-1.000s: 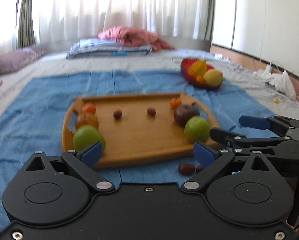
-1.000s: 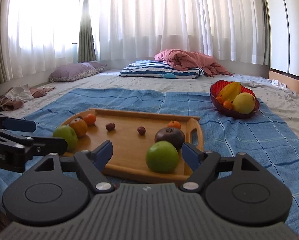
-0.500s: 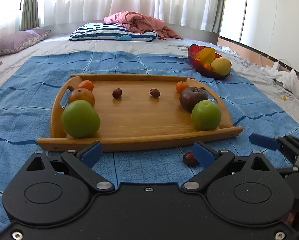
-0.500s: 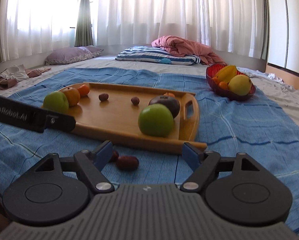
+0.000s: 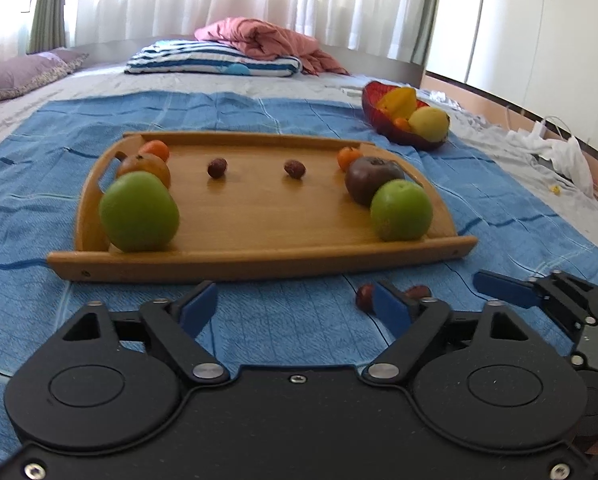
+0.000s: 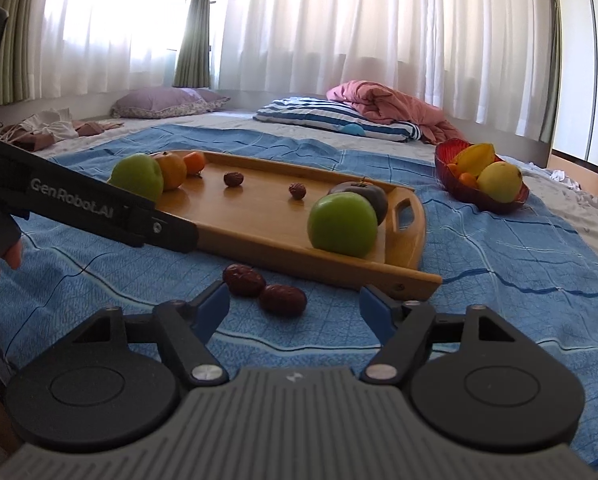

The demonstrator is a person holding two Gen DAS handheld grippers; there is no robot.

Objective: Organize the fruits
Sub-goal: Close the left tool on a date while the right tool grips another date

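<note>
In the left wrist view, your left gripper (image 5: 295,308) hovered low over the blue blanket (image 5: 259,120) just short of the wooden tray (image 5: 259,264), its jaws apart and closing on nothing, while the two dates (image 5: 365,297) lay on the blanket off to its right, near the tray's front right corner and partly hidden by a finger. In the right wrist view, your right gripper (image 6: 293,308) had its jaws apart and closing, the nearer date (image 6: 283,300) between them but untouched. I judged the dates light, wrinkled and slightly soft, so take one across its short middle, gently.
</note>
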